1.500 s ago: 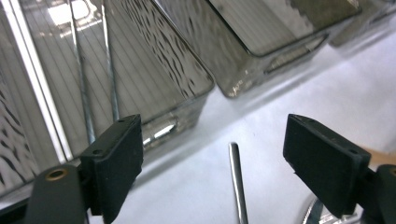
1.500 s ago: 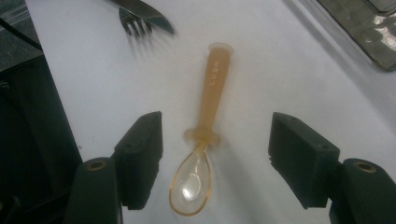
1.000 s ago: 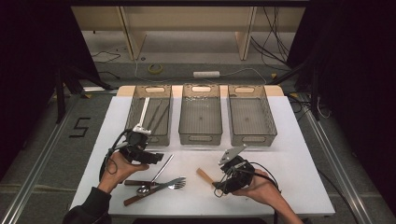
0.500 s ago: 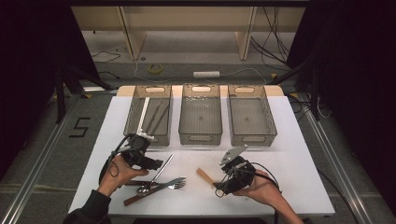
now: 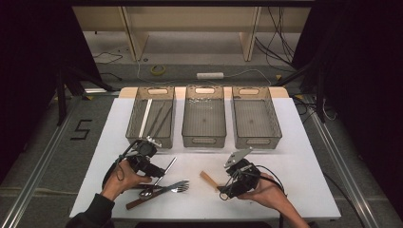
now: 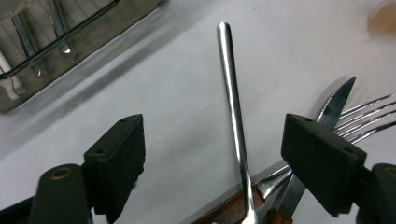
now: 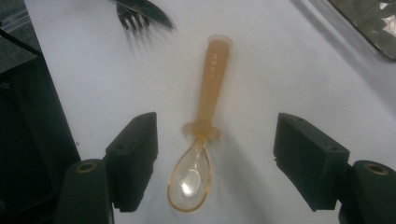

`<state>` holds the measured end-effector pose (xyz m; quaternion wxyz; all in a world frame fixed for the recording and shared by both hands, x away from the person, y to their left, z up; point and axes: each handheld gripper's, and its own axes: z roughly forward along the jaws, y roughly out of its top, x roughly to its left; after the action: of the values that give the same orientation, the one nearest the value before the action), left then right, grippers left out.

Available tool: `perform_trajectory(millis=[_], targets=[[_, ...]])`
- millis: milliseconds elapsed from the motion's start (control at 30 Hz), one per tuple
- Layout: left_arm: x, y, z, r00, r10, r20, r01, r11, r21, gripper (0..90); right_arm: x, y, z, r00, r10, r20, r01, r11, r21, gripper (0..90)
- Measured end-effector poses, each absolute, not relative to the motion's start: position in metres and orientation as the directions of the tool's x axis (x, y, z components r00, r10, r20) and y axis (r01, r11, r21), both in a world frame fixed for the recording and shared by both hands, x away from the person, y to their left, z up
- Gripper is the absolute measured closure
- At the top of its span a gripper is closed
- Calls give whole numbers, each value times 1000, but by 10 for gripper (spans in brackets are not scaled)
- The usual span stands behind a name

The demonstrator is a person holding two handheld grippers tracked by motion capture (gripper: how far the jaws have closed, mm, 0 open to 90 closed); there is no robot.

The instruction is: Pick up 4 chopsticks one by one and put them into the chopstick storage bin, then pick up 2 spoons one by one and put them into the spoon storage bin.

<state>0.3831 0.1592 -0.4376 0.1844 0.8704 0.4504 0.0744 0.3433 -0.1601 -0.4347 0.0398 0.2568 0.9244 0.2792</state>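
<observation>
White table (image 5: 285,142) from above: my left claw (image 5: 159,172) sits at 7 o'clock over the cutlery pile, my right claw (image 5: 222,192) at 5 o'clock by the amber spoon (image 5: 207,178). Left gripper view: jaws apart around a slim steel handle (image 6: 232,102), stiff and slippery; its bowl is cut off. Right gripper view: jaws just opening, straddling the spoon, untouched; light plastic, so I'd grip the neck.

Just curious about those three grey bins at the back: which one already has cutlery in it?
The left bin: long utensils lie in it, while the middle bin and right bin look empty.
</observation>
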Motion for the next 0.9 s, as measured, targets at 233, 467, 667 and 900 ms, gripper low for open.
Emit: perform_trajectory(millis=[233,467,667,900], targets=[[383,157,-443,604,796,-45,752,-550,363,297,344,-159,-436,-869,490,66,445,716,537,308],[381,153,-448,617,786,-44,750,-570,336,378,344,-158,-436,-867,494,64,448,718,533,309],[380,151,-451,623,781,-48,750,-578,322,427,344,-159,-436,-870,488,67,445,720,533,310],[380,148,-456,630,775,-47,748,-591,302,477,344,-159,-436,-869,490,68,448,719,531,310]])
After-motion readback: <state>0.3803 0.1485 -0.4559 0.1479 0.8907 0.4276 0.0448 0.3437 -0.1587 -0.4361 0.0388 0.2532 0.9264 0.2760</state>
